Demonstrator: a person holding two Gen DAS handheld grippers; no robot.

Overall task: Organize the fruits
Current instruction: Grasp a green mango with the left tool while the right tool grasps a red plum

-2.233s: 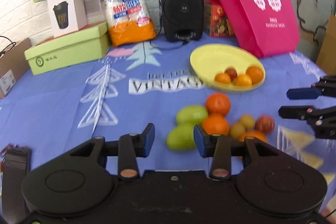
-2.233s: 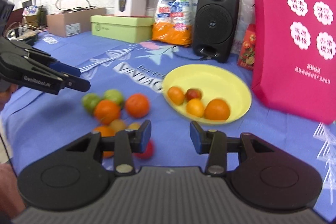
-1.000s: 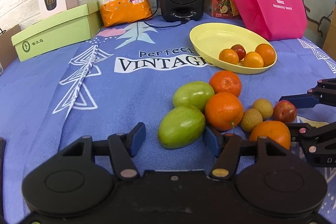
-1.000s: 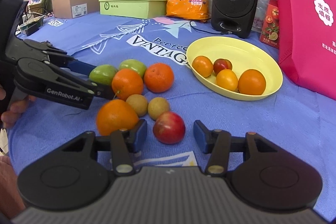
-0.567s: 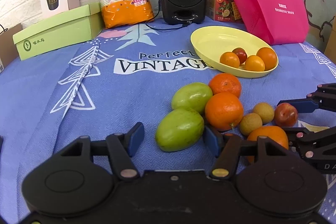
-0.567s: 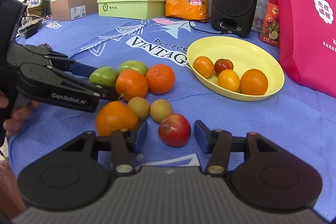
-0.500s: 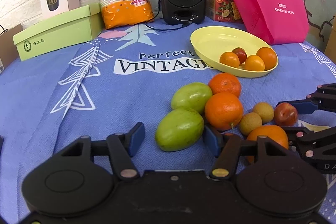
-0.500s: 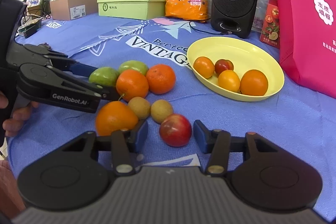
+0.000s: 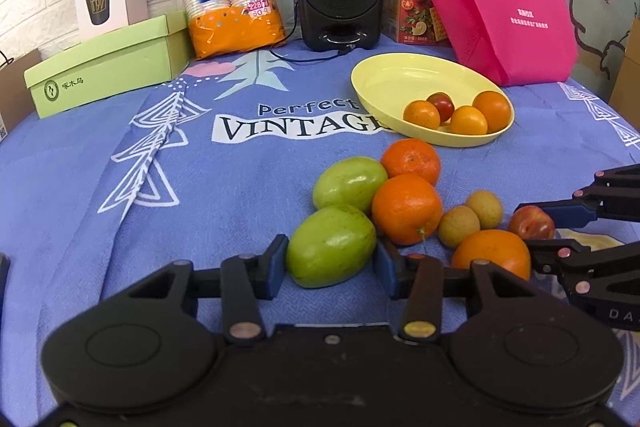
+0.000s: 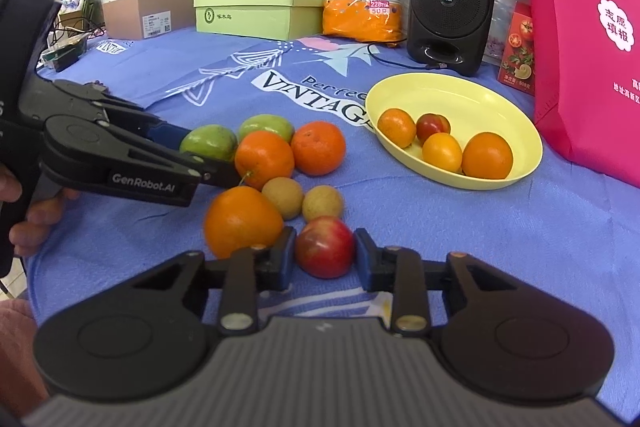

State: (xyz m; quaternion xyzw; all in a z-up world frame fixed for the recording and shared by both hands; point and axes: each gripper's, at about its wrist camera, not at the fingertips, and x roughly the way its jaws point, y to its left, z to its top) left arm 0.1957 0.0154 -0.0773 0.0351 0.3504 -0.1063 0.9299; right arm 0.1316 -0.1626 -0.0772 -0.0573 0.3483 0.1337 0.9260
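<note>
A: Currently, left gripper [image 9: 332,261] jaws are set wide around the near green fruit [image 9: 331,246]. The left pad looks to be touching the skin; a sliver of gap is seen at the right pad. No firm clamp is shown, and the fruit sits on the counter [image 9: 120,155].

B: Right side?

A: Right gripper [image 10: 325,254] jaws are spread around the red apple [image 10: 325,247], both pads just beside it or barely touching. Contact can't be confirmed. The apple is also resting on the cloth.

B: Progress?

A: Partly done, judged from the layout. Four small fruits are seen in the yellow dish [image 10: 472,99]: three orange, one dark red. Eight are left loose near the dish: the two being framed, a second green fruit [image 9: 349,183], two oranges [image 9: 407,207] packed against it, a third orange [image 10: 240,221] nearest the right gripper, and two small tan fruits [image 10: 283,197] between.

B: So under halfway.

A: Roughly a third, if the dish is the target. Plenty of bare dish is left. The cluster is tight, so neighbours could be nudged when either fruit is lifted.
</note>
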